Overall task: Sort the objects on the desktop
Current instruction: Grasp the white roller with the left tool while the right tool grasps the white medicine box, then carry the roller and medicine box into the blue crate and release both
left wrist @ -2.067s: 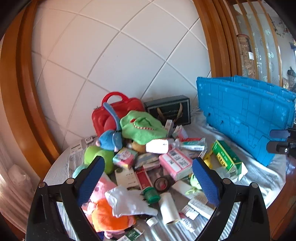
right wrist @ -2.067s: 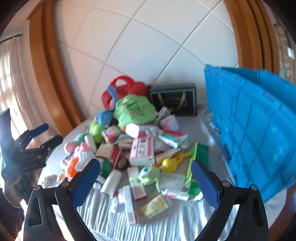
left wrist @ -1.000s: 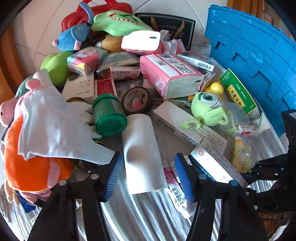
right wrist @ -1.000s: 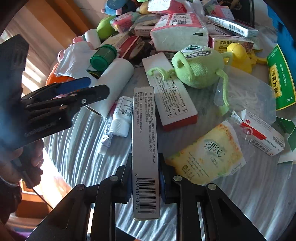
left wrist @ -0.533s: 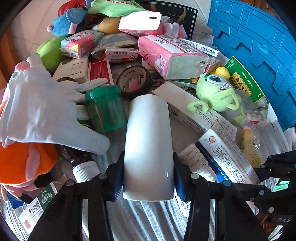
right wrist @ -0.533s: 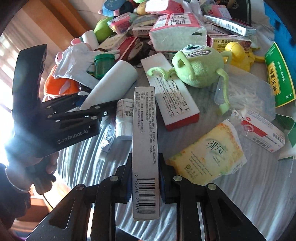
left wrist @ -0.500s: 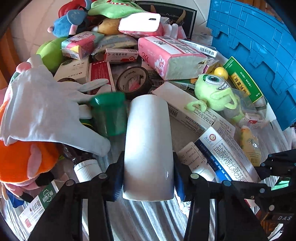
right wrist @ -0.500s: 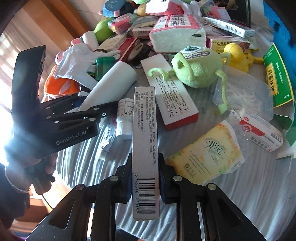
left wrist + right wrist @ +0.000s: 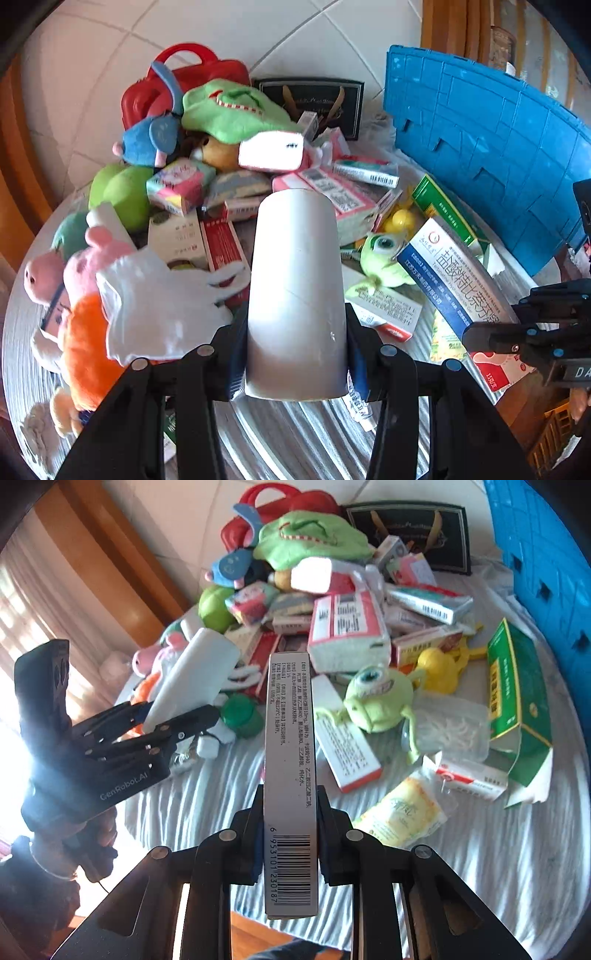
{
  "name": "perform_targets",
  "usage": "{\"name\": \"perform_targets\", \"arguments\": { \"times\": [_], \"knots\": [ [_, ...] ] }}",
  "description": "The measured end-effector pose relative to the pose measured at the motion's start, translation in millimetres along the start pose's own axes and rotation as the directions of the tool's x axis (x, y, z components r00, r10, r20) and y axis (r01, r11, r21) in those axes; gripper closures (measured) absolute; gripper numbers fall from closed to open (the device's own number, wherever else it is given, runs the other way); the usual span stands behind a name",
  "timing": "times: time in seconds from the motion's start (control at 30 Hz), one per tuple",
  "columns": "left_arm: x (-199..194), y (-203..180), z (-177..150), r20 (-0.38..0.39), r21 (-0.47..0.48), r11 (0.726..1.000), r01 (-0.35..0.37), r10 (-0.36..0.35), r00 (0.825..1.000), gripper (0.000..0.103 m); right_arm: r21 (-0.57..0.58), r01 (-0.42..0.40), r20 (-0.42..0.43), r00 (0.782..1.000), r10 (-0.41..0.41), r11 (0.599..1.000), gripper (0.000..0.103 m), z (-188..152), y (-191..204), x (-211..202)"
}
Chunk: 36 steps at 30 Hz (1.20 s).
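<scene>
My left gripper point(image 9: 295, 354) is shut on a white tube-shaped bottle point(image 9: 295, 288) and holds it above the cluttered table. The same bottle shows in the right wrist view point(image 9: 192, 679), gripped by the left gripper point(image 9: 177, 723). My right gripper point(image 9: 290, 834) is shut on a long grey medicine box point(image 9: 290, 760) with a barcode, held above the cloth. That box shows blue and white in the left wrist view point(image 9: 454, 280), with the right gripper point(image 9: 480, 336) on it. Plush toys, medicine boxes and tissue packs are piled behind.
A blue plastic crate point(image 9: 491, 140) stands at the right. A green one-eyed plush point(image 9: 376, 698), a green-capped jar point(image 9: 240, 716), a white glove point(image 9: 155, 306), a red case point(image 9: 184, 85) and a dark box point(image 9: 314, 99) lie among the pile. The striped cloth point(image 9: 480, 849) covers the table.
Both grippers have lifted their objects off the table: the white bottle and the long box are now raised, and the views tilt up toward the wall.
</scene>
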<state>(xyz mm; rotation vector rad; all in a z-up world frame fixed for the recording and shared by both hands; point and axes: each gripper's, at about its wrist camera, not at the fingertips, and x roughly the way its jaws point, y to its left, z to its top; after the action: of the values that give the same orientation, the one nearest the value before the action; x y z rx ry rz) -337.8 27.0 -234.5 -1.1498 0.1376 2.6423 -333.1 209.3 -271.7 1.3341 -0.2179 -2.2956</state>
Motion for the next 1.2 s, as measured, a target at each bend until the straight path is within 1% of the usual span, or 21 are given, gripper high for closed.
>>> {"name": "perform_targets", "arguments": {
  "times": [0.1,0.17,0.23,0.3,0.4,0.5,0.57,0.63,0.67,0.73,0.8,0.87,0.9,0.93,0.97,1.0,1.07,1.1,1.13,1.17,1.2],
  "knots": [
    [-26.1,-7.7,24.7,0.073,0.048,0.999,0.023,-0.026,0.997,0.058,0.01,-0.006,0.101,0.995,0.005,1.0,0.081,20.1,17.7,-33.7],
    [-41.3,-15.9,43.5,0.123,0.088,0.995,0.042,-0.053,0.991,0.058,0.011,0.001,0.181,0.984,-0.003,1.0,0.081,28.9,26.7,-62.0],
    [-57.7,-27.6,64.3,0.173,0.137,0.989,0.063,-0.086,0.981,0.058,0.013,0.017,0.262,0.965,-0.02,1.0,0.081,44.1,37.3,-86.9],
    [-72.7,-43.8,84.2,0.215,0.185,0.979,0.089,-0.129,0.968,0.058,0.02,0.053,0.345,0.937,-0.057,0.998,0.081,52.0,40.8,-116.3],
    [-93.9,-75.6,113.3,0.282,0.267,0.956,0.12,-0.197,0.939,0.058,0.045,0.118,0.466,0.876,-0.125,0.992,0.081,53.6,38.3,-174.7],
    [-108.7,-114.2,139.1,0.322,0.335,0.929,0.158,-0.271,0.907,0.058,0.097,0.175,0.559,0.805,-0.199,0.98,0.081,53.1,26.7,-229.2],
    [-117.0,-143.4,156.8,0.347,0.383,0.907,0.175,-0.316,0.883,0.058,0.136,0.206,0.614,0.75,-0.246,0.969,0.081,51.4,14.8,-263.7],
    [-122.5,-174.4,175.8,0.361,0.426,0.883,0.199,-0.367,0.857,0.058,0.172,0.243,0.65,0.7,-0.295,0.955,0.081,50.5,1.4,-292.6],
    [-122.8,-189.7,185.1,0.366,0.443,0.873,0.205,-0.385,0.847,0.058,0.187,0.255,0.663,0.68,-0.314,0.949,0.081,50.7,-6.1,-305.8],
    [-121.1,-222.2,204.5,0.363,0.471,0.851,0.231,-0.426,0.829,0.058,0.212,0.287,0.683,0.64,-0.352,0.934,0.081,53.4,-22.3,-331.1],
    [-116.5,-253.8,222.9,0.353,0.491,0.833,0.255,-0.458,0.816,0.058,0.24,0.31,0.693,0.608,-0.386,0.92,0.081,56.3,-41.7,-352.0],
    [-109.6,-283.2,240.1,0.345,0.504,0.818,0.278,-0.485,0.803,0.058,0.271,0.315,0.696,0.589,-0.411,0.91,0.081,61.3,-65.8,-369.2],
    [-104.8,-296.9,248.4,0.339,0.509,0.812,0.284,-0.493,0.801,0.058,0.288,0.316,0.694,0.582,-0.424,0.904,0.081,63.6,-79.5,-376.0],
    [-99.3,-310.6,256.3,0.333,0.516,0.808,0.285,-0.496,0.802,0.058,0.302,0.315,0.689,0.581,-0.434,0.9,0.081,66.2,-93.5,-382.7],
    [-94.1,-322.7,263.1,0.328,0.52,0.805,0.286,-0.497,0.803,0.058,0.314,0.314,0.683,0.581,-0.443,0.896,0.081,69.1,-106.8,-388.9],
    [-90.1,-337.0,270.2,0.318,0.52,0.804,0.288,-0.495,0.809,0.058,0.326,0.321,0.676,0.579,-0.456,0.889,0.081,72.7,-120.6,-393.1],
    [-80.0,-360.9,283.4,0.298,0.525,0.805,0.277,-0.479,0.826,0.057,0.347,0.349,0.653,0.576,-0.491,0.87,0.078,82.7,-149.8,-396.4],
    [-76.3,-369.9,289.1,0.305,0.525,0.809,0.263,-0.467,0.83,0.056,0.365,0.363,0.633,0.579,-0.514,0.857,0.072,85.6,-164.7,-400.8],
    [-73.4,-376.2,295.3,0.316,0.515,0.82,0.248,-0.451,0.835,0.052,0.382,0.365,0.618,0.582,-0.529,0.849,0.067,89.2,-177.4,-402.8],
    [-72.8,-379.7,299.7,0.329,0.497,0.836,0.234,-0.431,0.84,0.047,0.394,0.354,0.616,0.584,-0.529,0.848,0.061,88.8,-188.5,-405.0],
    [-73.0,-380.1,303.9,0.345,0.477,0.848,0.229,-0.421,0.839,0.047,0.397,0.337,0.625,0.581,-0.521,0.853,0.06,87.5,-194.3,-409.1]
  ]
}}
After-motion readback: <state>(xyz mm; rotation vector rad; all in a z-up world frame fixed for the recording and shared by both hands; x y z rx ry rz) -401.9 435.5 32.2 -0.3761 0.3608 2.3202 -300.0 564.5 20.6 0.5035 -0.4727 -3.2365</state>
